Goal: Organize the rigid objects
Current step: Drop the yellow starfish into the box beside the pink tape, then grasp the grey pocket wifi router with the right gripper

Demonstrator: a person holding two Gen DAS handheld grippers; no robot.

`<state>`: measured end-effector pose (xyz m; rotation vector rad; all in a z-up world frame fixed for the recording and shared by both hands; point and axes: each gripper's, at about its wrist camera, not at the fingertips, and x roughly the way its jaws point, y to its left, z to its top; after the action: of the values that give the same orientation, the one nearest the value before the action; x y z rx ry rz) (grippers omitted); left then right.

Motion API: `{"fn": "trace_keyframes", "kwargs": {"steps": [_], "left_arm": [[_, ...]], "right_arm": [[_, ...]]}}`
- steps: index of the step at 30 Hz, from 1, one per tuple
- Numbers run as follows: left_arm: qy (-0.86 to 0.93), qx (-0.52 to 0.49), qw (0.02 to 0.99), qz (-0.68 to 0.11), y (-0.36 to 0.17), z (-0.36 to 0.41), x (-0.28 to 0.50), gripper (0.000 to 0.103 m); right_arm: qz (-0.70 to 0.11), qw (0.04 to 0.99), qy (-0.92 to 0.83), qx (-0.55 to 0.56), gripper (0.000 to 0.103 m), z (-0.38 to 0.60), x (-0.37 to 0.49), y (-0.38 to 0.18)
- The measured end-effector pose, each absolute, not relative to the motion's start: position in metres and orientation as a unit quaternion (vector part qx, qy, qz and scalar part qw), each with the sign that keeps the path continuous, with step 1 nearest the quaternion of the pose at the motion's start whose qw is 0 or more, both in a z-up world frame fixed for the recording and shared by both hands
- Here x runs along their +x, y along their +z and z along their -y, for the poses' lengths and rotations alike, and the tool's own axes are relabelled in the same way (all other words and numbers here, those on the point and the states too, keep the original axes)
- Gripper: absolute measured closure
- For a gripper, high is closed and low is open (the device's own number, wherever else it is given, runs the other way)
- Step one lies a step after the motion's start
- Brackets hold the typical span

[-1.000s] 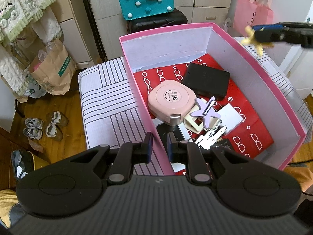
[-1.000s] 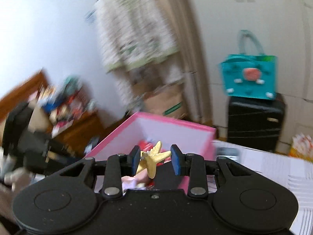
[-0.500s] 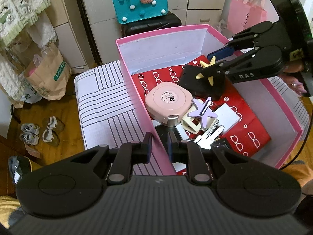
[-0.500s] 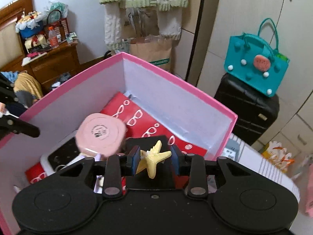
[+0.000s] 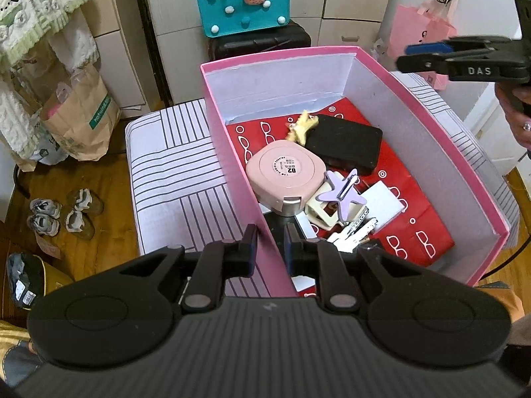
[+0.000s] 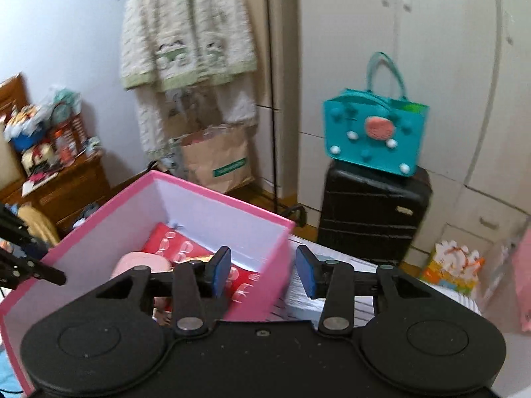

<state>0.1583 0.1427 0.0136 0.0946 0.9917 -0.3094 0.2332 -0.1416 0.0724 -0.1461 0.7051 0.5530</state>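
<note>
**Pink wall pinched, yellow starfish already in the box**

Blue pads first: on the left gripper the jaws stand narrow and straddle the near long wall of the pink box, one pad outside, one inside, apparently bracing the box. The right gripper is a different story. Its jaws have just been opening, they stand well apart, and nothing sits between them. In the right wrist view it hangs over the box's near corner, and in the left wrist view it sits up beyond the far long wall with a hand behind it.

Now into the box! The yellow starfish lies near the far end wall, resting half on the red printed paper that lines the floor and touching the edge of the black case. Beside it sits the round pink case. Closer to the near end lie a purple star-shaped clip, a cream clip under it, a bunch of keys and a white card. It is a crowded pile, everything lying loose and overlapping.

Progress check: the starfish drop looks complete. The striped cushion that carries the box shows no stray items on the stretch visible beside the box's left wall. On the box's other side only a sliver of the striped surface shows, so whether more remains to collect cannot be told. If anything is left, the judgement is that the empty right gripper fetches it while the left braces the wall.
</note>
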Motion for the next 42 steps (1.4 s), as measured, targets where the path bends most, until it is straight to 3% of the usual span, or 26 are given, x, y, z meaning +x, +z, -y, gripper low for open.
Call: {"fn": "trace_keyframes", "kwargs": {"steps": [12,22,28,36,42], "left_arm": [[-0.139,0.048,0.868,-0.474,0.014,-0.139,0.158,0.088],[-0.138,0.039,0.868,-0.475,0.014,-0.140,0.159,0.088],[-0.131,0.054,0.881,-0.451,0.015,-0.137,0.156,0.088],[-0.139,0.048,0.882,-0.448,0.014,-0.143,0.157,0.088],[-0.133,0.051,0.881,-0.451,0.014,-0.141,0.159,0.088]], "right_arm": [[-0.378,0.893,0.243,-0.018,0.054,0.188,0.257,0.010],[-0.390,0.886,0.247,-0.040,0.045,0.175,0.277,-0.032],[-0.383,0.880,0.275,-0.060,0.045,0.168,0.280,-0.038],[-0.375,0.878,0.289,-0.067,0.033,0.167,0.288,-0.042],[-0.369,0.868,0.318,-0.097,0.031,0.165,0.284,-0.051]]}}
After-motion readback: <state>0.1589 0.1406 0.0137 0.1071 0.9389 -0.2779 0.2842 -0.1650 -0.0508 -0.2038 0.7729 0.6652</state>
